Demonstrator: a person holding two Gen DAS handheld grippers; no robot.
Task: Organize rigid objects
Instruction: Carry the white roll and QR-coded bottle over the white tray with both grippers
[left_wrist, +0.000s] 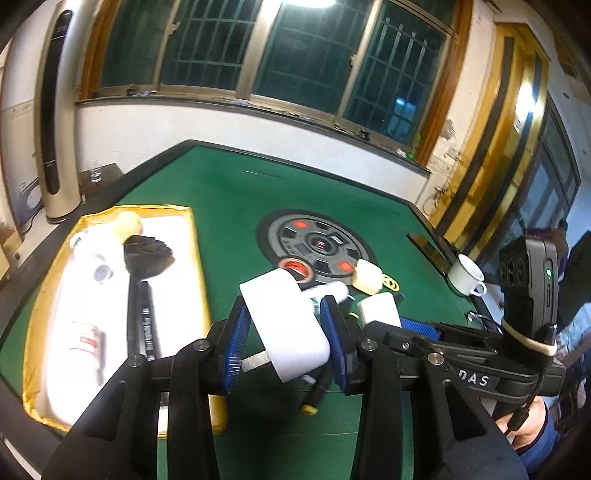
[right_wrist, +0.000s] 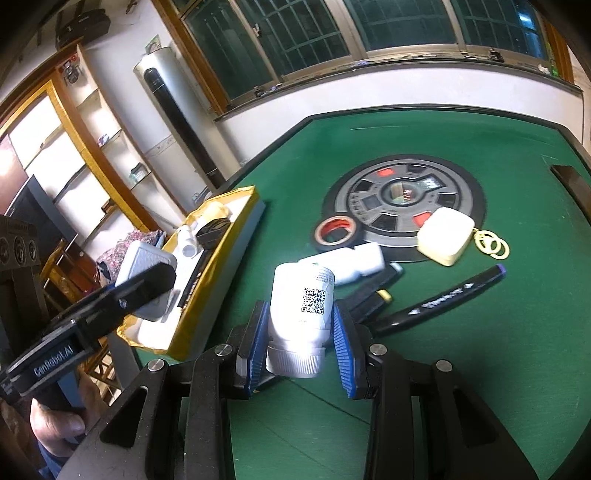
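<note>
My left gripper (left_wrist: 284, 314) is shut on a white rectangular block (left_wrist: 284, 325) and holds it above the green table, just right of the yellow-rimmed tray (left_wrist: 197, 258). The tray holds a small white bottle (left_wrist: 86, 341), a black pen, a black clip and a cream ball. My right gripper (right_wrist: 301, 314) is shut on a white bottle with a QR code (right_wrist: 301, 306), cap toward me. In the right wrist view the left gripper (right_wrist: 147, 284) hovers over the tray (right_wrist: 221, 254) with its block.
On the table lie a roll of black tape (right_wrist: 334, 232), a cream case with a gold keyring (right_wrist: 445, 236), a white bottle (right_wrist: 351, 264), black markers (right_wrist: 443, 299) and a round centre panel (right_wrist: 402, 206). A white mug (left_wrist: 465, 275) stands at the right edge.
</note>
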